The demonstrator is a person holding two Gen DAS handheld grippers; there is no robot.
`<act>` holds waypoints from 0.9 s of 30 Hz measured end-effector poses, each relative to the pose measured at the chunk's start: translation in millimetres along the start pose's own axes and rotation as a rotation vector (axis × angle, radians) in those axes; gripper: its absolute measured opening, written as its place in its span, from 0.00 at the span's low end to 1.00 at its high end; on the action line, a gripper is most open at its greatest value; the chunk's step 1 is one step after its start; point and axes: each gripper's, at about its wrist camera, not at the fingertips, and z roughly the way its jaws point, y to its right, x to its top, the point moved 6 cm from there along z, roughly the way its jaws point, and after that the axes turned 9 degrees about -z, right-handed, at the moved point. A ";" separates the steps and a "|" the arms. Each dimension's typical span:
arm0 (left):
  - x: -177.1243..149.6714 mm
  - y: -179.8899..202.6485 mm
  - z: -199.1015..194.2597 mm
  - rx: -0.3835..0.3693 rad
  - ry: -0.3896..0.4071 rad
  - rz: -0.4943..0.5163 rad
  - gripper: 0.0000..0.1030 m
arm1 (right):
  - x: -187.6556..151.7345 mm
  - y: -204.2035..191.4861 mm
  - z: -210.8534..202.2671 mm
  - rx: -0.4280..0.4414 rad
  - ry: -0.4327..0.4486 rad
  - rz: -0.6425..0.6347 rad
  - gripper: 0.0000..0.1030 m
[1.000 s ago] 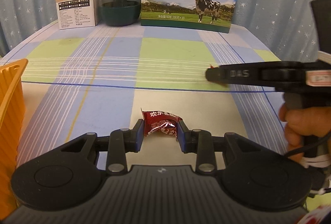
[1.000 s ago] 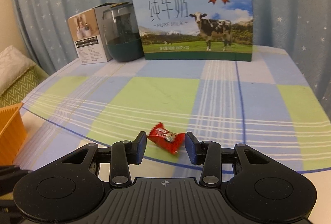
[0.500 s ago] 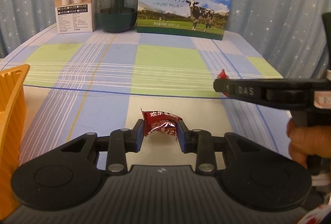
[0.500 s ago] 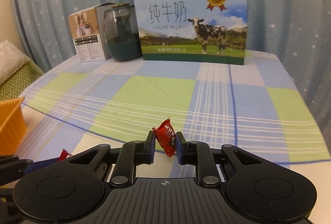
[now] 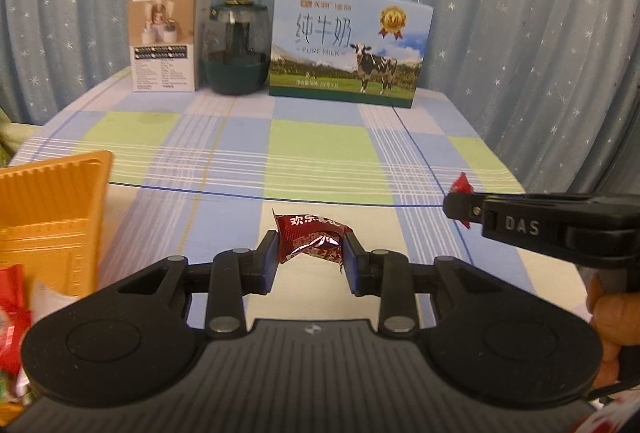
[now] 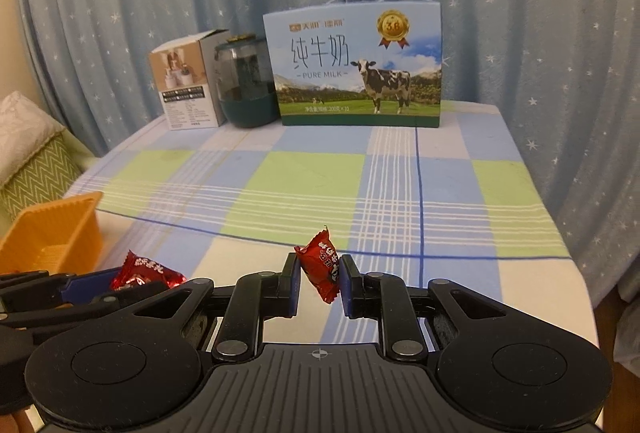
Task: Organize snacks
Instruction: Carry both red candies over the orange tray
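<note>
My left gripper (image 5: 310, 253) is shut on a dark red wrapped candy (image 5: 312, 239), held above the checked tablecloth. My right gripper (image 6: 319, 275) is shut on a bright red wrapped candy (image 6: 322, 265), which stands on end between the pads. In the left wrist view the right gripper (image 5: 460, 207) reaches in from the right, with a red corner of its candy (image 5: 462, 184) showing above it. In the right wrist view the left gripper's candy (image 6: 146, 273) shows at lower left. An orange basket (image 5: 52, 217) stands at the left edge.
At the back of the table stand a small white carton (image 5: 164, 51), a dark green glass jar (image 5: 236, 53) and a blue milk box (image 5: 348, 47). Red packets (image 5: 12, 317) lie at the lower left. A starred blue curtain hangs behind. A cushioned seat (image 6: 28, 149) lies left.
The right gripper closed on the bright red candy and lifted it off the cloth. Both grippers rose with their candies and drew back; more of the orange basket shows.
</note>
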 end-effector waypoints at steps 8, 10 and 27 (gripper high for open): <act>4.9 -16.5 -59.5 0.018 0.030 -0.007 0.29 | 6.4 -37.9 -54.7 0.019 0.017 -0.028 0.20; 5.9 -22.2 -73.8 0.031 0.042 -0.007 0.29 | 6.7 -47.5 -65.3 0.023 0.018 -0.031 0.20; 3.1 -92.0 -168.0 0.108 0.096 -0.107 0.29 | 3.9 -136.4 -120.5 0.113 0.028 -0.049 0.20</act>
